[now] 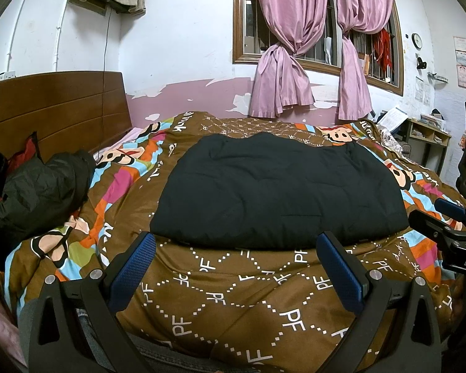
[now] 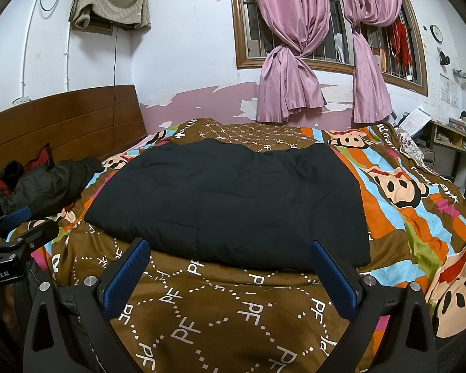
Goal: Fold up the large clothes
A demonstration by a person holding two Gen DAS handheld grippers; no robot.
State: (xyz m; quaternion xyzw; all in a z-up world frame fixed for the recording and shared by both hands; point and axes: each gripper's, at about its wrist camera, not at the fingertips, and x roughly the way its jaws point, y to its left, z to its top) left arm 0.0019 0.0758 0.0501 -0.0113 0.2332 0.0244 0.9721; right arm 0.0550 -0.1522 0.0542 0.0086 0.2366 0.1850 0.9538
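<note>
Blue-padded fingers (image 1: pixel 133 267) of the left gripper (image 1: pixel 236 242) fill the bottom of the left wrist view, spread wide apart with nothing between them, hovering above a brown quilt (image 1: pixel 233 295) printed with white "PF" letters and cartoon monkey faces. Just past the fingertips, toward 12 o'clock, lies the black padded garment (image 1: pixel 276 192), spread flat as a broad rectangle on the quilt, its near edge close to the fingertips but apart from them. At 3 o'clock in this view, the right gripper (image 1: pixel 450 214) pokes in from the edge.

From the right wrist view, the right gripper (image 2: pixel 230 248) is likewise wide open and empty, with the same black padded garment (image 2: pixel 226 199) straight ahead at 12 o'clock. The left gripper (image 2: pixel 18 220) shows at 9 o'clock.

Crumpled dark clothing (image 1: pixel 37 192) is heaped at 9 o'clock before a wooden headboard (image 1: pixel 56 108). Knotted pink curtains (image 1: pixel 282 74) hang over a barred window at 12 o'clock.
</note>
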